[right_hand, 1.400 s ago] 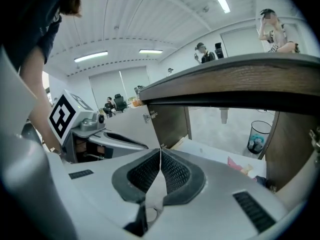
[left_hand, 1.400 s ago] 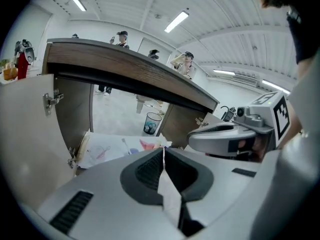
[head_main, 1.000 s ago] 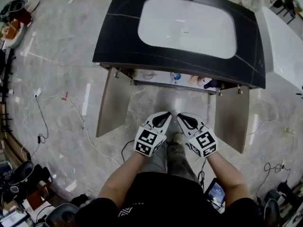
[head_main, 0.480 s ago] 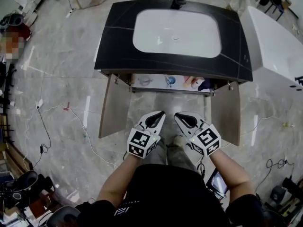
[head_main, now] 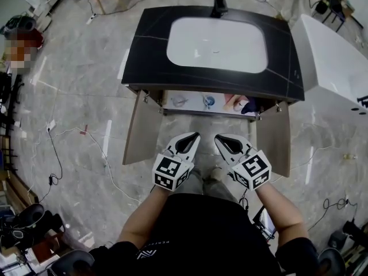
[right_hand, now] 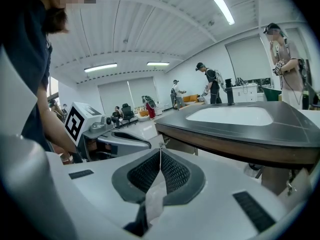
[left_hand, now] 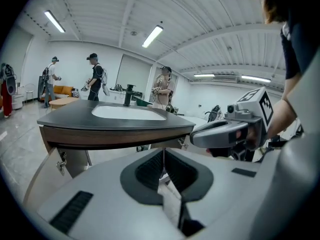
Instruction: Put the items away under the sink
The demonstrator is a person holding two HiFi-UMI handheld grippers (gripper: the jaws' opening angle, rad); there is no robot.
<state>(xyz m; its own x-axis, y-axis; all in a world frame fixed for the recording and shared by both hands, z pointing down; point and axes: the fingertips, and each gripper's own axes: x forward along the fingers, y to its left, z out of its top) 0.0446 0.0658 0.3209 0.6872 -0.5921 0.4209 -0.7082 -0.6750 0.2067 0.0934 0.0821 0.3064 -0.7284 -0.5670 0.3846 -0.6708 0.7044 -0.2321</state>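
Fingers [left_hand: 149, 170] pressed together on both left gripper [head_main: 194, 135] & right gripper [head_main: 218, 138], nothing in either. Items [head_main: 208, 101] sit along the front edge of the shelf [head_main: 194, 99] under the sink [head_main: 217, 45]. Too small to ID tbh. Prob light, maybe slippery, so I'd pinch each mid-body, gently.

No words, brands or numbers can be read anywhere. The only signs are black-and-white square markers, patterns rather than letters. In the head view 1 marker [head_main: 171, 171] sits on the left gripper [head_main: 191, 138] at 7 o'clock from centre. Another sits on the right gripper [head_main: 223, 139] at 5 o'clock. A small white logo [head_main: 150, 253] on the person's shirt [head_main: 195, 229], at 6 o'clock, is too small to read. So are the labels on the items [head_main: 208, 101] at 12 o'clock from the grippers.
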